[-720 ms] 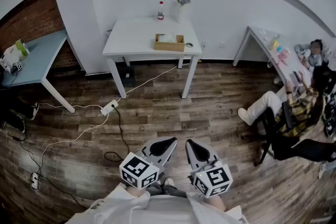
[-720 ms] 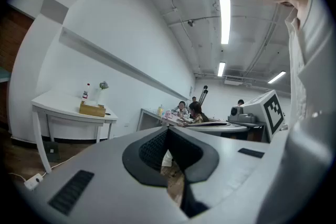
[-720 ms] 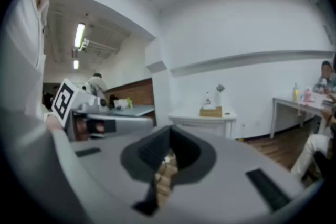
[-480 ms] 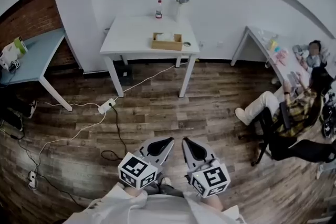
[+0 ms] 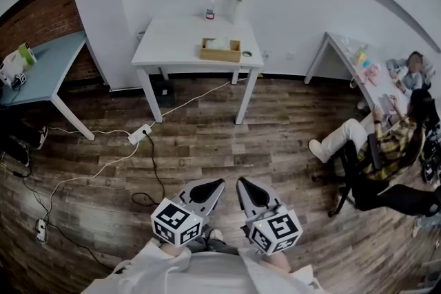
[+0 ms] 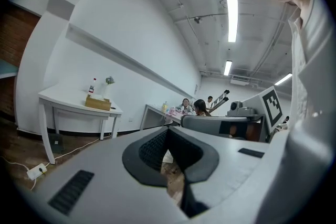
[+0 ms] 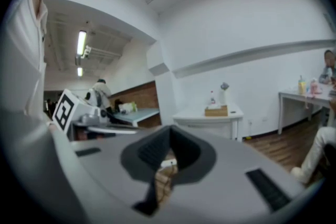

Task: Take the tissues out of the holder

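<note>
At the bottom centre of the head view, the left hand-held gripper (image 5: 207, 191) and the right hand-held gripper (image 5: 249, 193) sit side by side just in front of the person's body. Each has its jaws together on nothing; each gripper's own view shows only wood floor through the slit between the pads. Over the last moment they have slid a touch toward the lower left of the frame, but they are no wider apart and no further forward.

Beyond them lies bare wooden floor (image 5: 275, 141), crossed by a white cable running to a power strip (image 5: 139, 133).

Further off, in the upper centre, the white table (image 5: 172, 51) has drifted slightly up the frame and looks about the same size. On it stands the wooden holder (image 5: 220, 50) with the tissues (image 5: 219, 43) still in it, and a bottle (image 5: 210, 7) behind.

So the change is probably only head and body motion. The holder remains well out of reach, and the walk to it is still ahead.
</note>
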Demonstrator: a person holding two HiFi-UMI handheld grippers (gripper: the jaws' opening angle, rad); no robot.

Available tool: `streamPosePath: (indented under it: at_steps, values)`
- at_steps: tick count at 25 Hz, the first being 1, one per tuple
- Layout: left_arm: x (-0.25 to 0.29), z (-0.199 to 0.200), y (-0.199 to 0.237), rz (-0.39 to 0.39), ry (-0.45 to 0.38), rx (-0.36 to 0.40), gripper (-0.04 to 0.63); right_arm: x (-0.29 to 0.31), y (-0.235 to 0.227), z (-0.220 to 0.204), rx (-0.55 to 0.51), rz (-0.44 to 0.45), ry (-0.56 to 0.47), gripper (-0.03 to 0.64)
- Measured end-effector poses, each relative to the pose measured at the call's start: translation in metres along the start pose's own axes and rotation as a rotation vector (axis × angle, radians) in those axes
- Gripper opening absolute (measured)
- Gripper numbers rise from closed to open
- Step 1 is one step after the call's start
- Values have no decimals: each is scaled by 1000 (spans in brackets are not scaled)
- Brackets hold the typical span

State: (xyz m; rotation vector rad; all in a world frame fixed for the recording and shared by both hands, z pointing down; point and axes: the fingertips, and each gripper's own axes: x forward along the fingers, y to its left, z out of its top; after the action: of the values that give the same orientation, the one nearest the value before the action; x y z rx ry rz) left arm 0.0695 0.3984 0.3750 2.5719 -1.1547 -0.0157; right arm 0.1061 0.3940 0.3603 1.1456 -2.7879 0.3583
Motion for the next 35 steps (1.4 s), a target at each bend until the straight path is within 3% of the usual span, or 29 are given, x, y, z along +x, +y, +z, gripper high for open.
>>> streamPosePath:
  at_steps: [5, 10, 19, 29, 35]
  values:
    - [3, -1, 2, 14, -11, -7, 15, 2, -2, -5, 57, 38, -3, 11]
    - [13, -1, -4, 2, -10, 29, 15, 6, -5, -3, 50, 56, -6, 12]
    - [25, -5, -8, -9, -8, -5, 15, 6, -15, -5, 37, 87, 11, 11]
    - [24, -29, -9, 11, 7, -58, 15, 2, -18, -23, 35, 98, 47, 12]
    - [37, -32, -23, -16, 11, -43, 15, -17, -33, -24, 38, 63, 24, 12]
